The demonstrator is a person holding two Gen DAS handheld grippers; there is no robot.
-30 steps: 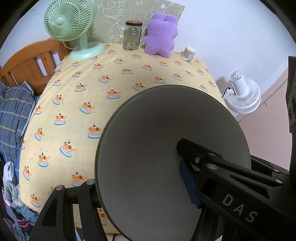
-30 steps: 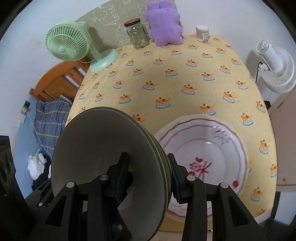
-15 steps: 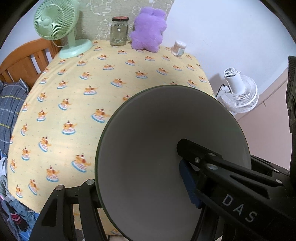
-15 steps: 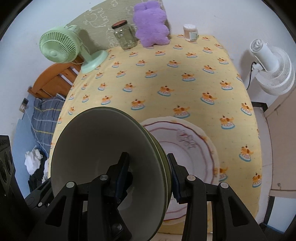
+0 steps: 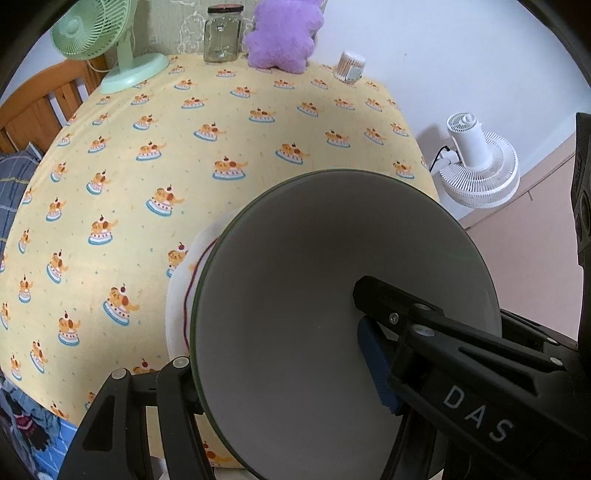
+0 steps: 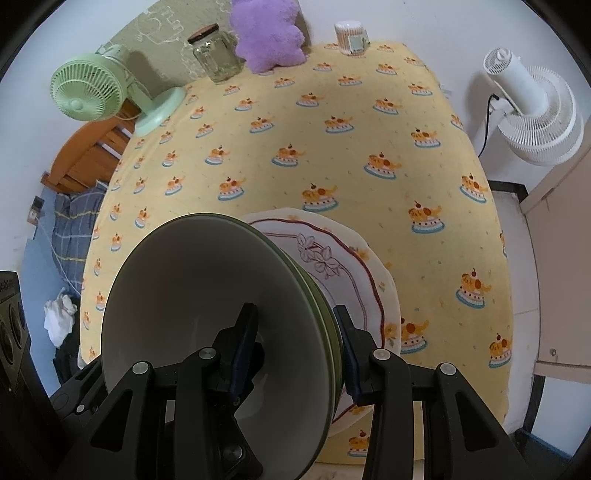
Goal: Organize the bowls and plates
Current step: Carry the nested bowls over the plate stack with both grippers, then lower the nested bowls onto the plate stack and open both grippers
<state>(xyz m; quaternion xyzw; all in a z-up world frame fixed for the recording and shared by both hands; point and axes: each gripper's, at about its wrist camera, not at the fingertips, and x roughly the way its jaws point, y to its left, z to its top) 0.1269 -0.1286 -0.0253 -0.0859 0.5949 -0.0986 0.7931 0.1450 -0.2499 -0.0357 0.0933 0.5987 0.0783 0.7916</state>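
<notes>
Glazed ceramic bowls [image 6: 192, 314] had smooth, softly glossy grey insides and green rims. The plate [image 6: 354, 280] looked like shiny white ceramic with red lines. Matt printed cloth [image 5: 184, 147] covered the surface. Both claws [image 6: 295, 347] were matt black plastic. The jar [image 5: 221, 37] was clear glass, the toy [image 5: 284, 33] fuzzy plush.

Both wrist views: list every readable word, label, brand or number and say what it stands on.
"DAS": white letters on the left gripper, on its black right finger.
Label on the cotton swab box: too small to read.
Nothing else carries readable text.
</notes>
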